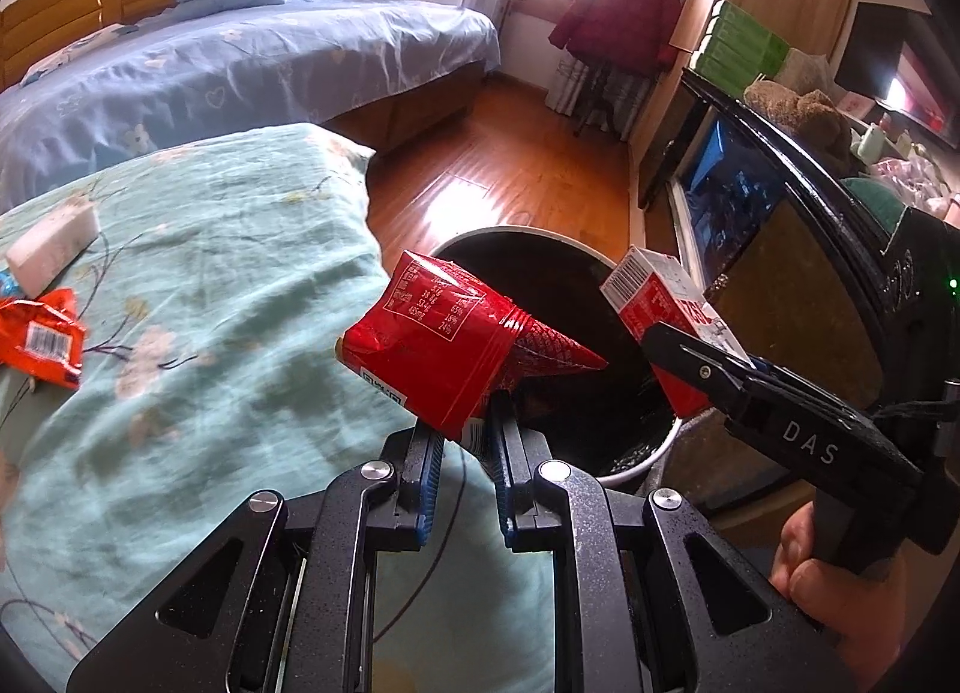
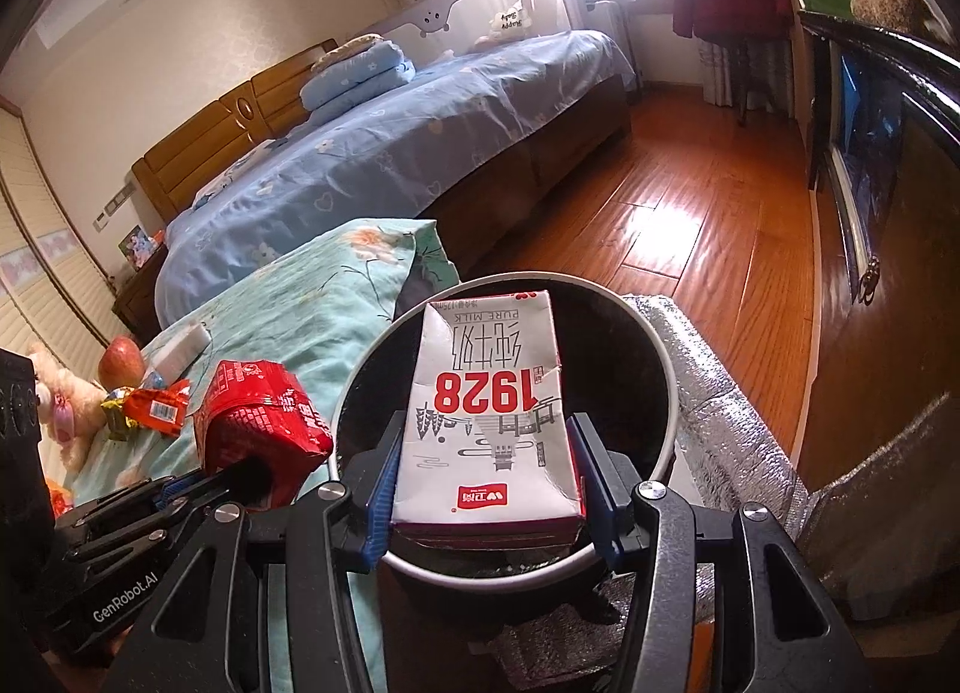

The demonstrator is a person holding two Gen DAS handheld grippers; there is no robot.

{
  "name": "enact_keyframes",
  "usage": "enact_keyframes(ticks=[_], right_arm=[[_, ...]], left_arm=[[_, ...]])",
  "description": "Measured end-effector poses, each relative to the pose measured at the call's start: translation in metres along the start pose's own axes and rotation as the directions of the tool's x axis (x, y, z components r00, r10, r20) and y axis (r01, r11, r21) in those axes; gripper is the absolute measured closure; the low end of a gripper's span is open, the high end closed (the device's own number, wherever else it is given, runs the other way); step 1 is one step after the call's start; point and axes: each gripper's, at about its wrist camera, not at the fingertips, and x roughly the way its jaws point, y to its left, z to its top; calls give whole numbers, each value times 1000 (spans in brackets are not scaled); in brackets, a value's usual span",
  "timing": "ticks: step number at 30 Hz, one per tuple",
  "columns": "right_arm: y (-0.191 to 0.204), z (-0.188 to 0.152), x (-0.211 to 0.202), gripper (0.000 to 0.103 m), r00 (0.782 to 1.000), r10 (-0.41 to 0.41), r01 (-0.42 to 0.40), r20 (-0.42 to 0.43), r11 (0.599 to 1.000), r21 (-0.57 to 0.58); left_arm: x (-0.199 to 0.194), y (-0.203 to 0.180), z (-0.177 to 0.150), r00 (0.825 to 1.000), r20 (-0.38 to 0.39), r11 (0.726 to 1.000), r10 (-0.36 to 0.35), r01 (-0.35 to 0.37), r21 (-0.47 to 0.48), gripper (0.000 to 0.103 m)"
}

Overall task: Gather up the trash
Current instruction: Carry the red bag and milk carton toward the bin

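Between right gripper [image 2: 486,489] pads, milk carton [image 2: 489,411], over bin [image 2: 666,369]

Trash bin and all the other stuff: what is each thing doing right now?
Trash bin: open, black bag inside.
Red snack bag: pinched in the left gripper, at the bin's edge.
Milk carton: dented, clamped in the right gripper, over the bin.
Orange wrapper: crumpled, lying on the green bedspread.
White packet: lying on the bedspread.

Black speckled left claw [image 1: 465,441] and right claw [image 2: 489,489], blue pads, silver screws, white "DAS" and "GenRobot.AI" lettering
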Motion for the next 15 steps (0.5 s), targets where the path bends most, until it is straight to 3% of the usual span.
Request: enact_keyframes(ticks=[15], right_arm=[[-11,11,14,51,1000,-12,13,-14,1000,10]], left_arm=[[21,-14,14,1000,-22,999,-3,3,37,89]])
